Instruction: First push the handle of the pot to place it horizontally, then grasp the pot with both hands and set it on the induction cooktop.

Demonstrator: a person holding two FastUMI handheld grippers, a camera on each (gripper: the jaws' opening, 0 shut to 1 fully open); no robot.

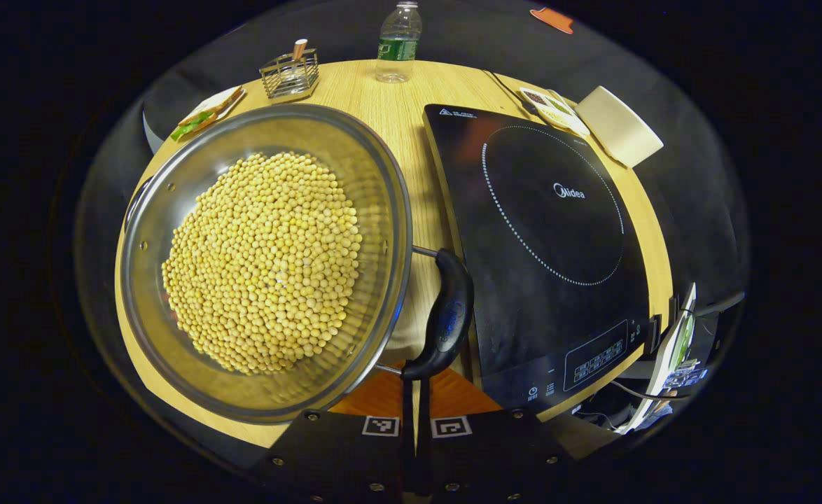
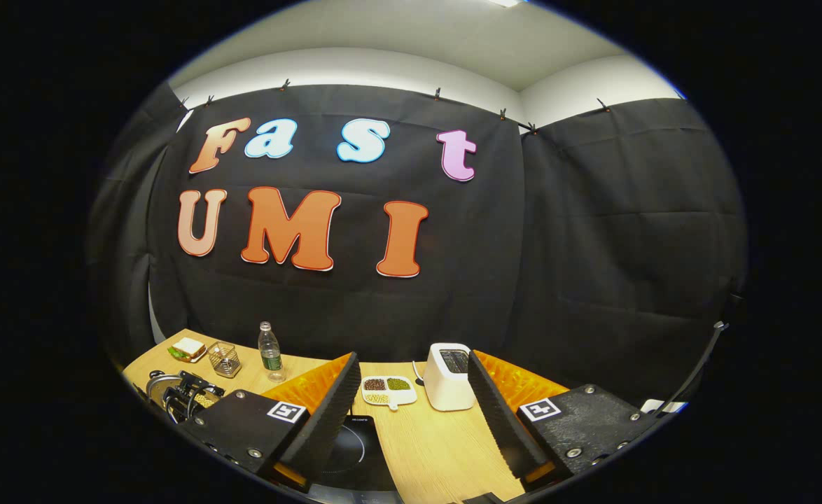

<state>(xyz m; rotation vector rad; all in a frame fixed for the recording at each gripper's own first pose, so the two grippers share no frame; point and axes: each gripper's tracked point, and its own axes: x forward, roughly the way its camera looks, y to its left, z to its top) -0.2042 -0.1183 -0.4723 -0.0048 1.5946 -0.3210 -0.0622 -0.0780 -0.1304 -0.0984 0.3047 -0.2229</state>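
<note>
A: Left gripper (image 1: 416, 413) first. In the left gripper view we see its fingers drawn almost together, only a thin slit between them, nothing pinched. We call it closed and empty.

B: And the handle (image 1: 447, 315)?

A: Just ahead of those tips, its near end almost touching them; contact we cannot confirm. It sits on the near-right side of the pot (image 1: 264, 259), hanging down beside the rim, not sticking out level. So we judge step one, the push, not done.

B: Pot placement?

A: Ahead and left of the left gripper, full of soybeans (image 1: 264, 262), resting on the table (image 1: 397, 112). The induction cooktop (image 1: 544, 238) is ahead and right, bare, just beside the pot. So the two-handed lift and the set-down are all still to do.

B: Right gripper (image 2: 411, 427)?

A: In the right gripper view we see its fingers spread wide, holding nothing. It hangs above the table, pointed at the booth wall. The cooktop edge shows low between its fingers; the pot is far off to its lower left, well apart.

B: Anything beyond?

A: A toaster (image 2: 449, 374) and a divided dish (image 2: 386, 388) ahead of it, a bottle (image 2: 268, 350) farther left.
</note>
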